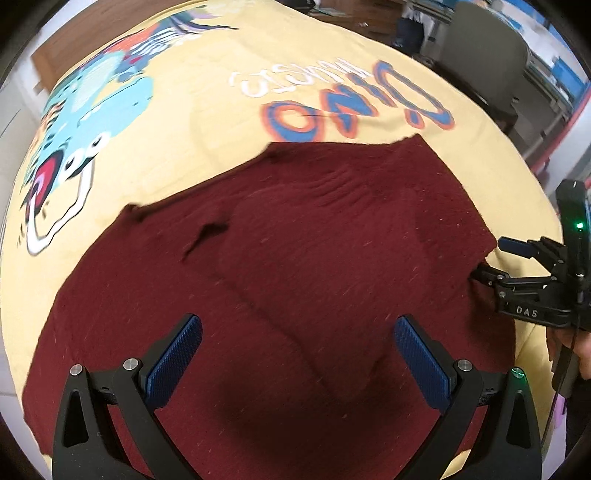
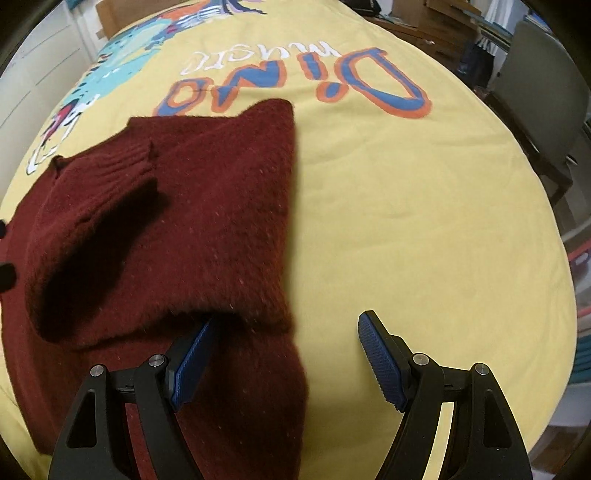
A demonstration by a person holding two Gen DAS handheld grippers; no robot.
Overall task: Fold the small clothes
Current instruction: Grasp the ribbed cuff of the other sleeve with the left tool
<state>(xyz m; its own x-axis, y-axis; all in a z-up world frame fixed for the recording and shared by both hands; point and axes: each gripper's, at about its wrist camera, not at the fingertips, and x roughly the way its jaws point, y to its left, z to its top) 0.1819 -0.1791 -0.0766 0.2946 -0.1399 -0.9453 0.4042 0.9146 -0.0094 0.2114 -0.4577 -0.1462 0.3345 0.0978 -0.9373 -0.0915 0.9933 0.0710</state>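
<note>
A dark red knit sweater [image 1: 295, 258] lies partly folded on a yellow printed cloth [image 1: 207, 122]. My left gripper [image 1: 297, 363] is open, hovering over the sweater's near part, holding nothing. My right gripper [image 2: 284, 356] is open at the sweater's right edge; its left finger [image 2: 192, 363] sits under a folded-over layer, and its right finger [image 2: 382, 363] is over bare cloth. In the right wrist view a ribbed-cuff sleeve [image 2: 107, 195] lies folded across the sweater body [image 2: 229, 206]. The right gripper also shows in the left wrist view [image 1: 498, 258], at the sweater's right edge.
The yellow cloth [image 2: 424, 221] carries a "Dino" print [image 2: 295, 85] and a cartoon dinosaur [image 1: 85, 122]. A grey chair [image 2: 543, 92] stands beyond the far right edge. Wooden furniture [image 2: 439, 18] is behind.
</note>
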